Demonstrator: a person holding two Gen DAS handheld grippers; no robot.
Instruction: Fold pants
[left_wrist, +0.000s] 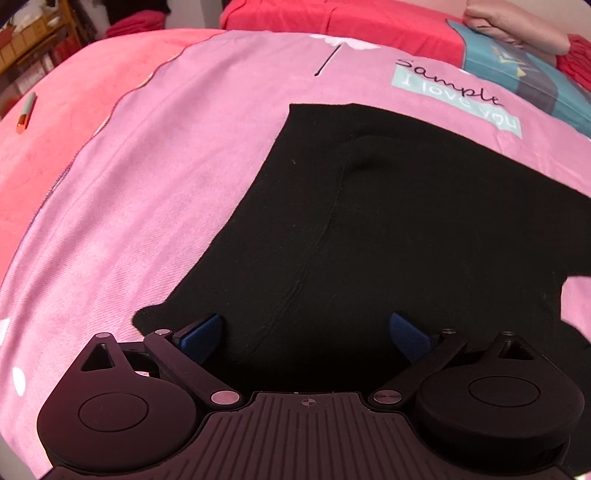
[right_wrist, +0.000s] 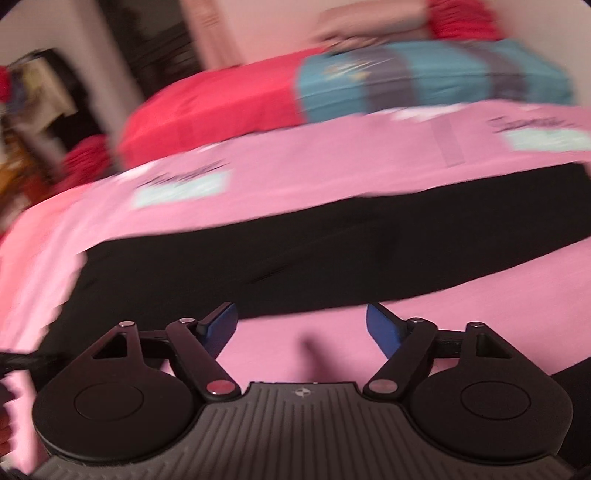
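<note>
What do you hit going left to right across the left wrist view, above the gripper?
Pen on the red blanket → pink sheet → black pants → teal patterned pillow at the far right edge.

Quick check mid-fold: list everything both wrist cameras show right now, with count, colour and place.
pants: one, black, flat on the pink sheet
sheet: one, pink with printed words, covering the bed
blanket: one, coral red, left of the sheet
pen: one, green and orange, on the blanket
pillow: one, teal patterned, far right
left gripper: blue pads, open, over the pants' near edge
right gripper: blue pads, open, nothing between them, over bare sheet
</note>
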